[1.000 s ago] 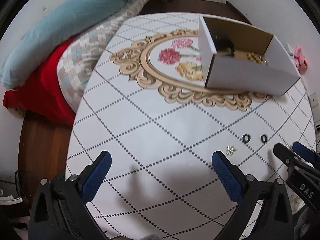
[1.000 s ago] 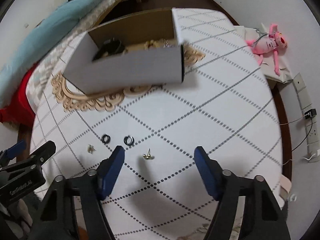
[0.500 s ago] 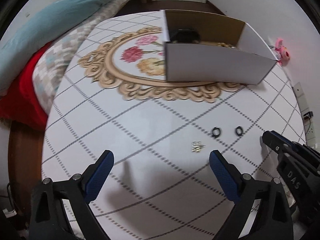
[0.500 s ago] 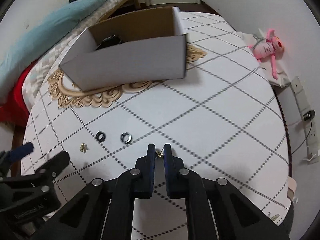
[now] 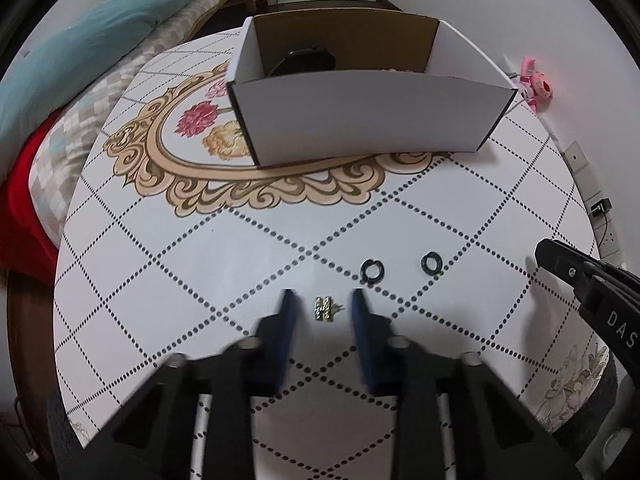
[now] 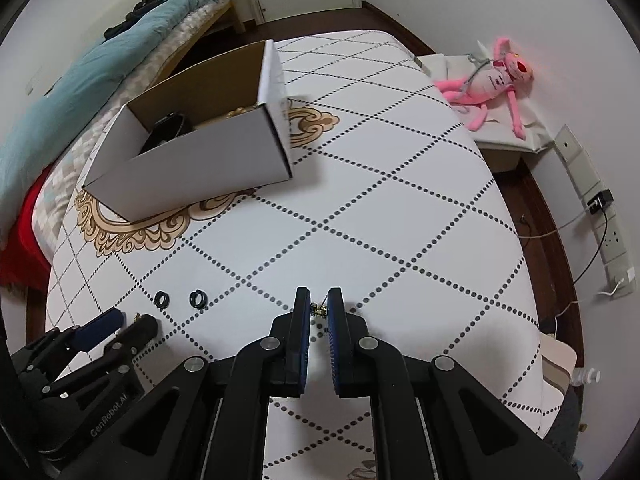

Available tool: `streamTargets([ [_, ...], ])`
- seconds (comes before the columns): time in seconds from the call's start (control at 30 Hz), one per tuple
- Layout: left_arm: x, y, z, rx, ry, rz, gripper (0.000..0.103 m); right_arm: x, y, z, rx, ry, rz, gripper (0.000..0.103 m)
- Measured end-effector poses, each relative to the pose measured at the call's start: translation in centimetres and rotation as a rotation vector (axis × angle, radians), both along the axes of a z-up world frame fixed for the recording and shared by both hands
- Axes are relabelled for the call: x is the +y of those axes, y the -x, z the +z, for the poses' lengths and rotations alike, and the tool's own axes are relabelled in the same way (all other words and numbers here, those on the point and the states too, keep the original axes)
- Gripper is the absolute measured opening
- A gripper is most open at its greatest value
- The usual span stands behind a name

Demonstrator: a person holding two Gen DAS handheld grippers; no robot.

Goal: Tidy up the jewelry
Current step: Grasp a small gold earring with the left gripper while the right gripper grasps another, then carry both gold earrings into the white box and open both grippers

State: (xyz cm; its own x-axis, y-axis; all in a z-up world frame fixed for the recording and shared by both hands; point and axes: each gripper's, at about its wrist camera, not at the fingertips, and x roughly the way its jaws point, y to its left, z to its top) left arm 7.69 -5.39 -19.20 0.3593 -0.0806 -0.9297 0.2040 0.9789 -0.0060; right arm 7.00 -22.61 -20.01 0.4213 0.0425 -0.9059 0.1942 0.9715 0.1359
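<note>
A small gold earring (image 5: 325, 309) lies on the table between the blue pads of my left gripper (image 5: 323, 305), whose jaws stand partly closed around it without touching it. Two black rings (image 5: 372, 270) (image 5: 432, 262) lie just beyond, also in the right wrist view (image 6: 162, 299) (image 6: 198, 298). My right gripper (image 6: 319, 307) is shut on a second gold earring (image 6: 319, 311) and holds it over the table. A white cardboard box (image 5: 360, 120) stands at the back with a black band (image 5: 306, 60) and gold beads inside.
The round table (image 6: 400, 220) has a dotted diamond pattern and a gold floral medallion (image 5: 192, 176). A bed with a teal duvet (image 6: 80, 68) lies to the left. A pink plush toy (image 6: 492, 84) and wall sockets are on the right.
My left gripper moved forward to the gold earring and its jaws narrowed around it. My right gripper closed on the other gold earring and raised it slightly.
</note>
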Motion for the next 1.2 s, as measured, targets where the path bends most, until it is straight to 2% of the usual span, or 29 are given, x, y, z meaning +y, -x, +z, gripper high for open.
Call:
streamTargets([
  [0.4,0.4,0.0,0.5,-0.005,0.060,0.003,0.010,-0.1,0.0,1.2,-0.031,-0.022,-0.002,0.009],
  [0.5,0.3,-0.1,1.8,-0.023,0.086,-0.003,0.010,-0.2,-0.2,2.1,-0.052,-0.035,-0.002,0.009],
  [0.7,0.2,-2.0,6.7,-0.070,0.190,-0.012,0.010,-0.1,-1.0,5.1,-0.109,-0.077,0.008,0.009],
  [0.77,0.1,-3.8,8.4,-0.076,0.238,-0.012,0.010,-0.2,-2.1,6.6,-0.132,-0.100,0.020,0.009],
  [0.9,-0.1,-7.9,10.1,-0.060,0.289,-0.015,0.010,-0.3,-5.8,8.5,-0.152,-0.138,0.055,0.009],
  [1.0,0.0,-11.2,10.2,-0.047,0.277,-0.002,0.010,-0.2,-9.6,8.9,-0.136,-0.167,0.095,0.009],
  [1.13,0.4,-14.2,9.8,-0.020,0.263,0.013,0.011,0.3,-14.0,8.5,-0.093,-0.145,0.127,0.009],
  [1.2,0.4,-15.5,9.6,-0.006,0.221,0.027,0.012,0.8,-15.9,8.0,-0.059,-0.131,0.152,0.009],
])
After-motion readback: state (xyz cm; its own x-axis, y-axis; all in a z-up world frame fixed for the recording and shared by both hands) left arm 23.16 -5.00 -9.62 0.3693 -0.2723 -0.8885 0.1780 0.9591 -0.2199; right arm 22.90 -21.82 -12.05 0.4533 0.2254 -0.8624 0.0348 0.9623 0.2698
